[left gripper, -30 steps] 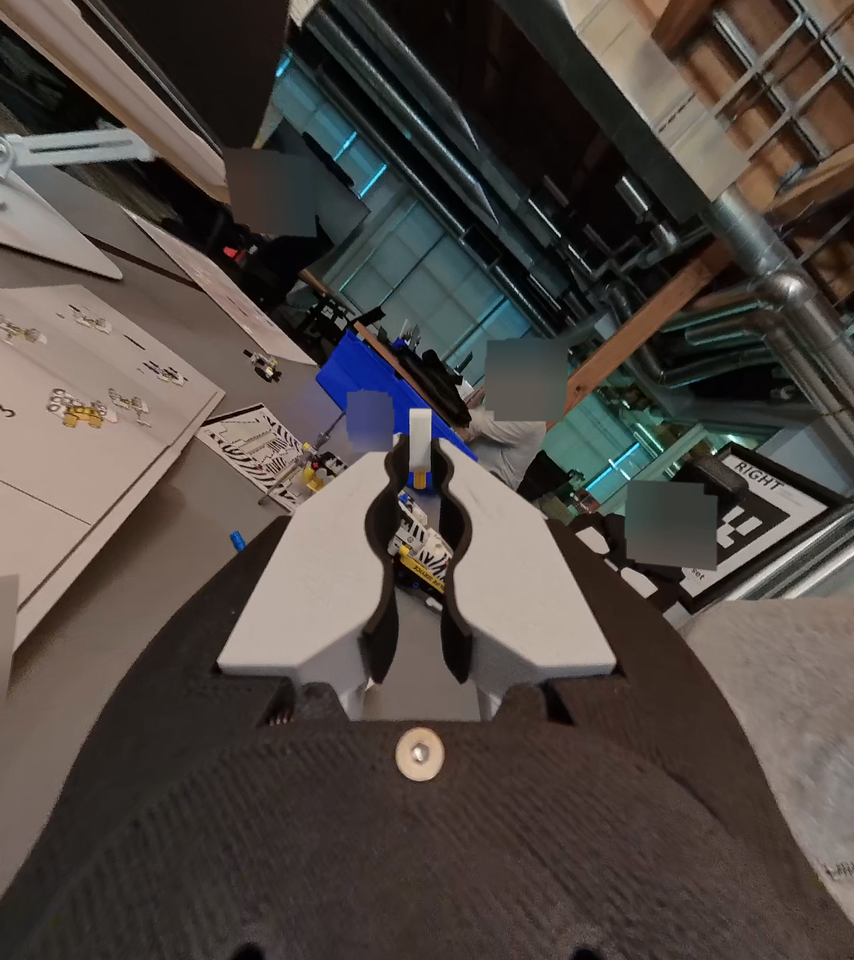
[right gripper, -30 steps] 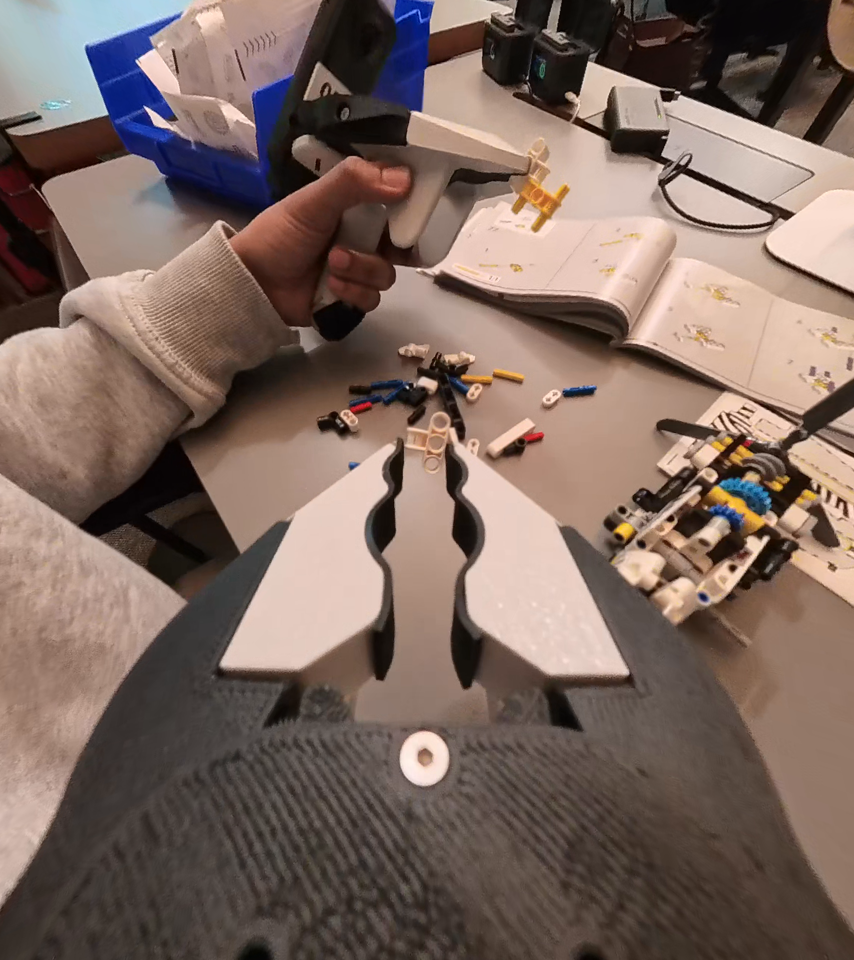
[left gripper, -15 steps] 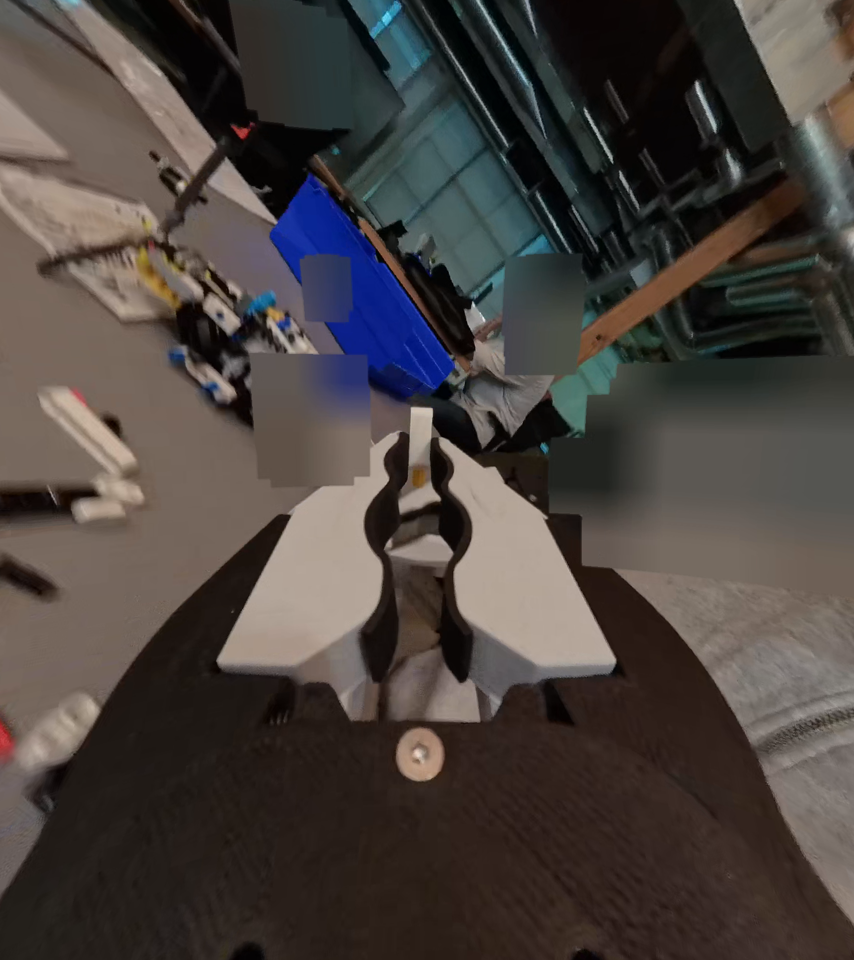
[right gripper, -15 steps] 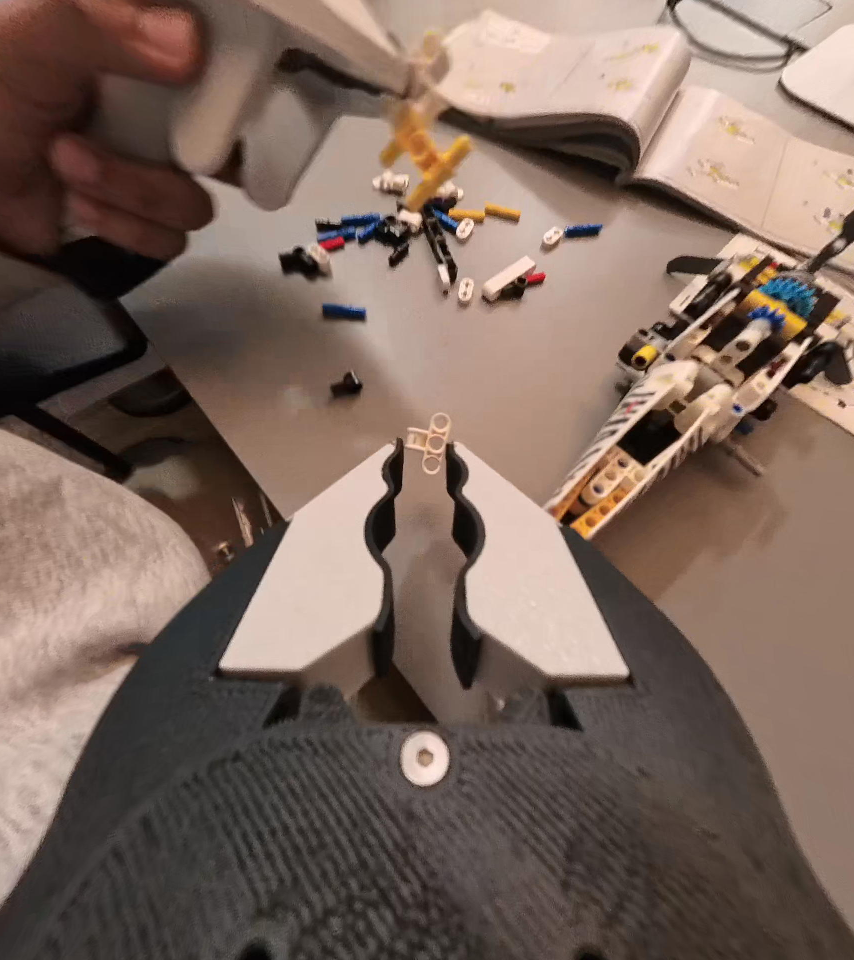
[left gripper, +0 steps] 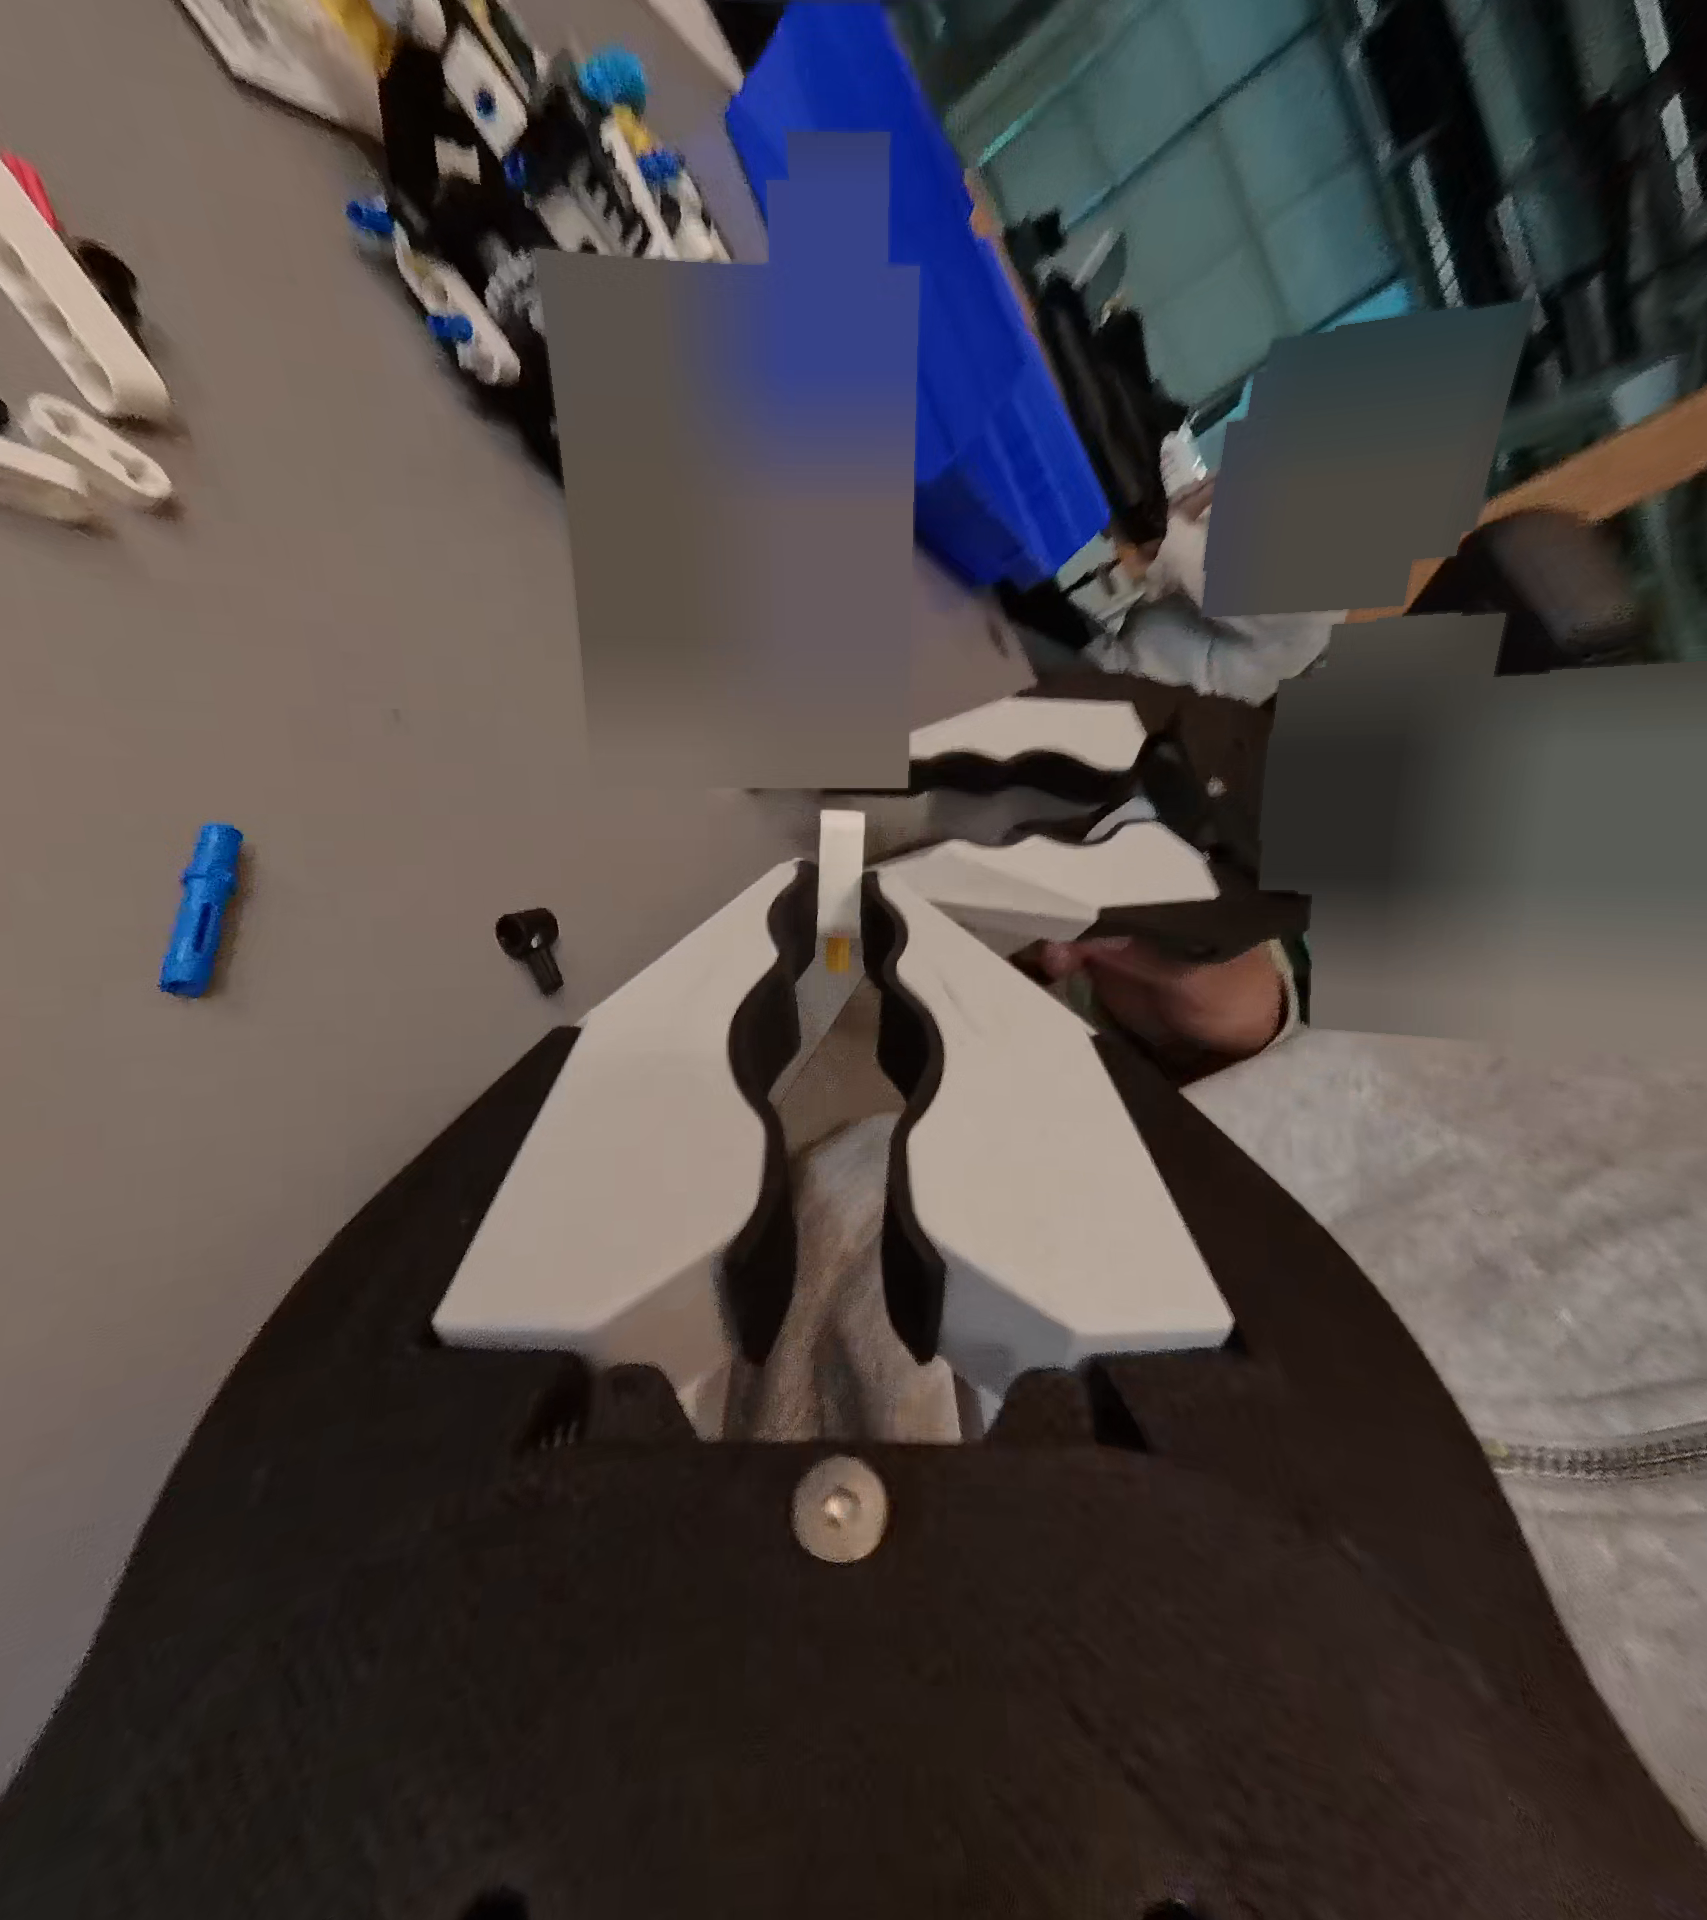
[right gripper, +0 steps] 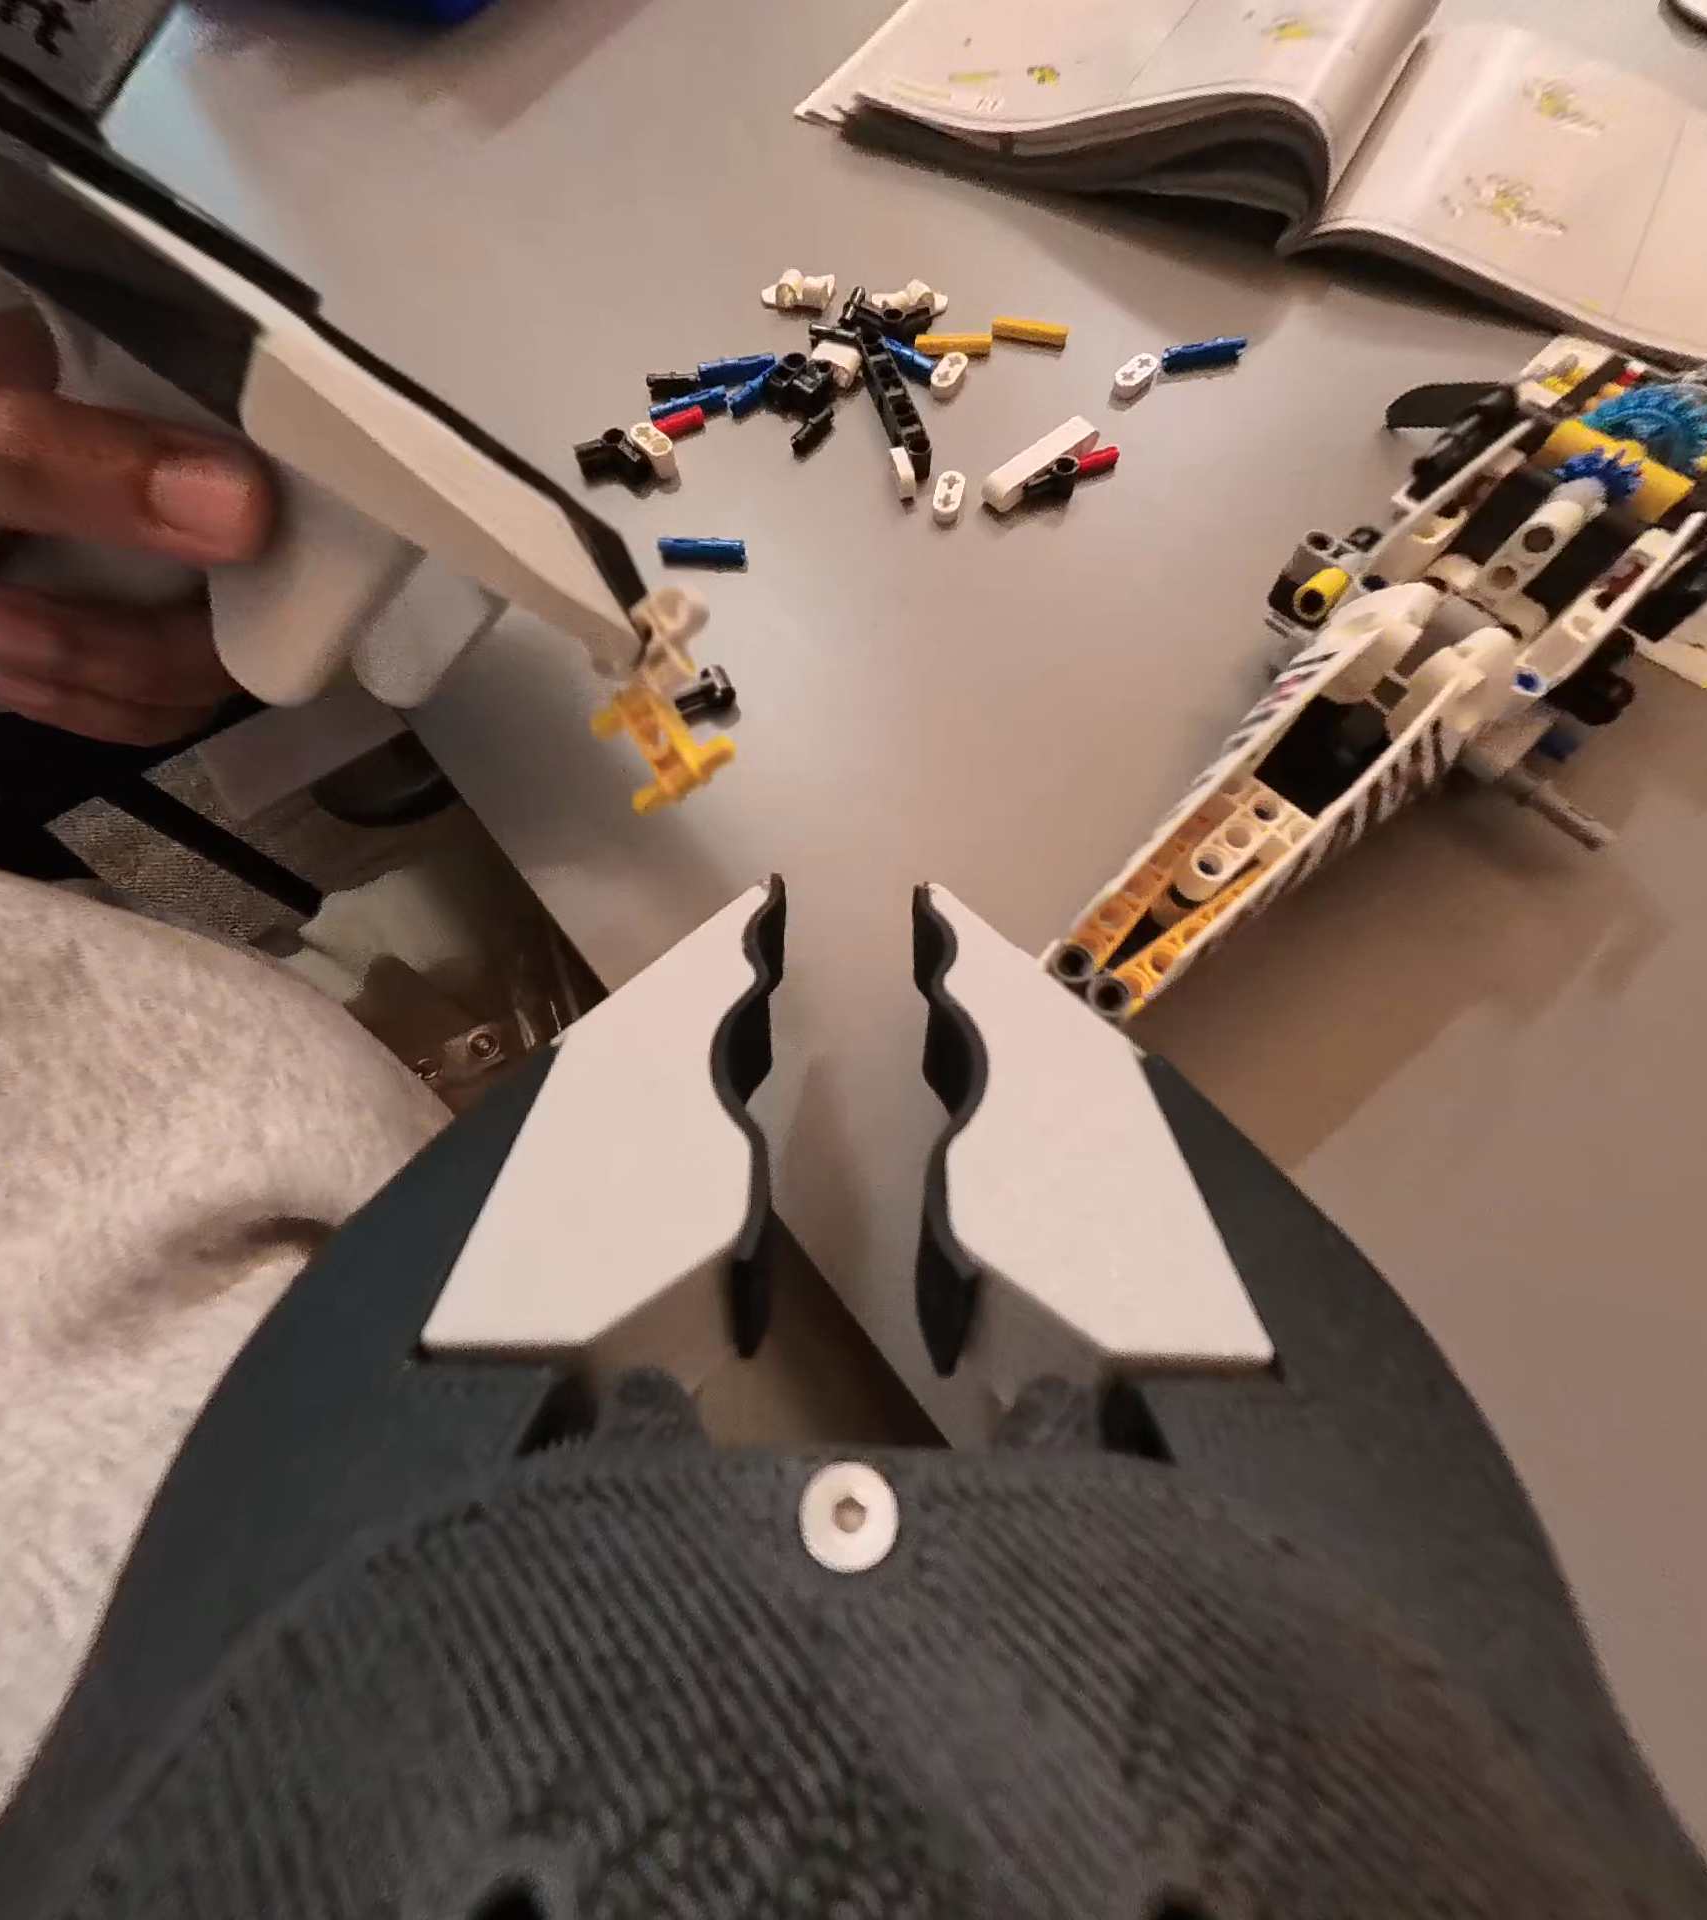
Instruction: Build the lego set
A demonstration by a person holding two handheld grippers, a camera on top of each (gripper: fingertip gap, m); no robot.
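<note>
My left gripper [left gripper: 841,902] is shut on a small white and yellow lego assembly [left gripper: 841,868]. In the right wrist view the left gripper [right gripper: 636,639] comes in from the upper left, and the white and yellow assembly [right gripper: 667,717] hangs from its tips just above the grey table [right gripper: 932,675]. My right gripper [right gripper: 849,904] is open and empty, a little nearer than the assembly and to its right. It also shows in the left wrist view [left gripper: 916,821], just beyond the left tips. The partly built white, black and yellow lego model [right gripper: 1451,644] lies on the table to the right.
A scatter of loose lego pieces [right gripper: 859,384] lies mid-table, with a blue pin [right gripper: 701,551] and a black connector [right gripper: 709,691] closer in. An open instruction booklet [right gripper: 1244,114] lies at the back. A blue bin [left gripper: 932,364] stands beyond. The table's edge [right gripper: 516,831] runs at the left. My hands' fingertips stand some 5 cm from each other.
My left gripper has swung down toward the table near the right one, still holding the assembly. My right gripper has opened; the small white piece it held is no longer between its fingers.
</note>
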